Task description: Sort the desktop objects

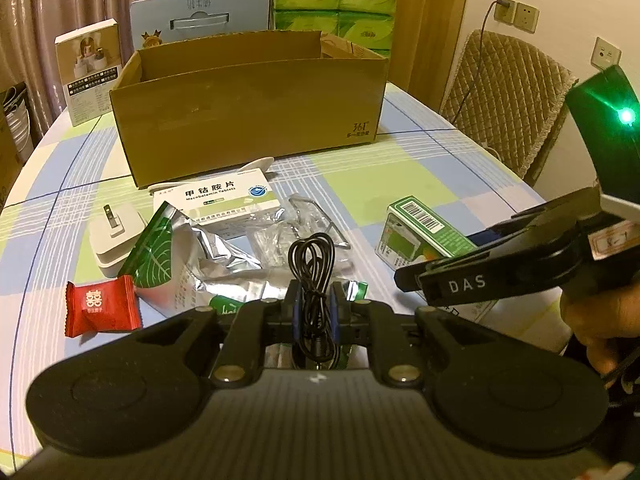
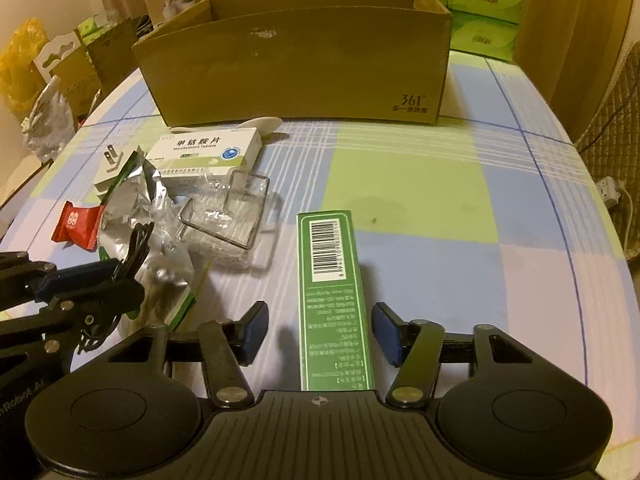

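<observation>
Desktop objects: I see them scattered on the checked tablecloth, most of them in a heap at the near left; the cardboard box where I judge they must go stands open at the far side.
Left gripper: my jaws are fully closed on the coiled black cable, which stands up between the blue pads; the loop sticks out above them and the plug end hangs below.
Right gripper: the jaws stand partly open, one pad on each side of the long green box, and a gap shows on both sides, so I hold nothing yet.
Green box: it lies flat on the table, barcode end pointing far, well apart from the heap.
Heap: white medicine box, silver foil pouch, clear plastic tray, white plug adapter and red candy, all touching or overlapping.
Risk one: the green box is narrow and smooth; if I close off-centre, I think it can turn or slide out.
Risk two: the cable is loose, so its hanging end may catch the foil pouch under it when I lift.
Risk three: my two grippers are near each other, so a careless move may knock them together.
</observation>
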A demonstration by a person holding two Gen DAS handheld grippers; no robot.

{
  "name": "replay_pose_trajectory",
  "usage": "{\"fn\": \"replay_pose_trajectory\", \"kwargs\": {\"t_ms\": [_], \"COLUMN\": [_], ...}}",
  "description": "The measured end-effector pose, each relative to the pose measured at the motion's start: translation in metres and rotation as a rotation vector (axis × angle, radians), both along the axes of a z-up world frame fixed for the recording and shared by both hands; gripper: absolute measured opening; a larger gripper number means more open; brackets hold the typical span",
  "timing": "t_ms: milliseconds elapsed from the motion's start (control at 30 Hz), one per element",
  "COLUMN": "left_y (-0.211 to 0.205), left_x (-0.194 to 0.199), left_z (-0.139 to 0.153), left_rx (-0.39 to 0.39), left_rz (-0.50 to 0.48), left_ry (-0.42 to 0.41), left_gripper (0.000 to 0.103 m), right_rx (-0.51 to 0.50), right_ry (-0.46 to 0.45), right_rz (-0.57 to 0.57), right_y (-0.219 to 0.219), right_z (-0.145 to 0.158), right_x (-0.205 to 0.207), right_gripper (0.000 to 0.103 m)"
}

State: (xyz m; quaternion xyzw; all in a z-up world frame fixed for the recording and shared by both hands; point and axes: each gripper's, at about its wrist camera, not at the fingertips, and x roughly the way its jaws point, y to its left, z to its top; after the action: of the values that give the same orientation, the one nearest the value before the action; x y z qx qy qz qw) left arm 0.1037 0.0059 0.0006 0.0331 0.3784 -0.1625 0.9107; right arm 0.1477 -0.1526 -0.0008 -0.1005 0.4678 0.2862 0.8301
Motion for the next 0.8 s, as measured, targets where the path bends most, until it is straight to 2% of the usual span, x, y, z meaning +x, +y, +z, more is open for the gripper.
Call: {"fn": "replay_pose_trajectory", "kwargs": {"t_ms": [67,100,800], "left_y": [0.001,0.001,-0.003], "left_x": [0.001,0.002,-0.008], "left_z": [-0.001,-0.002,0.020], "left_rx": [-0.002,-0.003,-0.004], "left_rz": [0.001,0.002,0.008], "left_ry": [0.002,0.004,-0.037], "left_gripper": [0.010,0.010,0.010], "right_rx": [-0.006,-0.006,0.084], "right_ry": [-0.004,-0.007,-0.099], "right_rz": [-0.006,-0.011,-0.022], "right_y": [-0.001,-0.002,-0.015], "right_z": [-0.001,-0.001,0.048], "right_x": [0.000,0.000,-0.027], "right_gripper": [0.036,0.028,0.027]}}
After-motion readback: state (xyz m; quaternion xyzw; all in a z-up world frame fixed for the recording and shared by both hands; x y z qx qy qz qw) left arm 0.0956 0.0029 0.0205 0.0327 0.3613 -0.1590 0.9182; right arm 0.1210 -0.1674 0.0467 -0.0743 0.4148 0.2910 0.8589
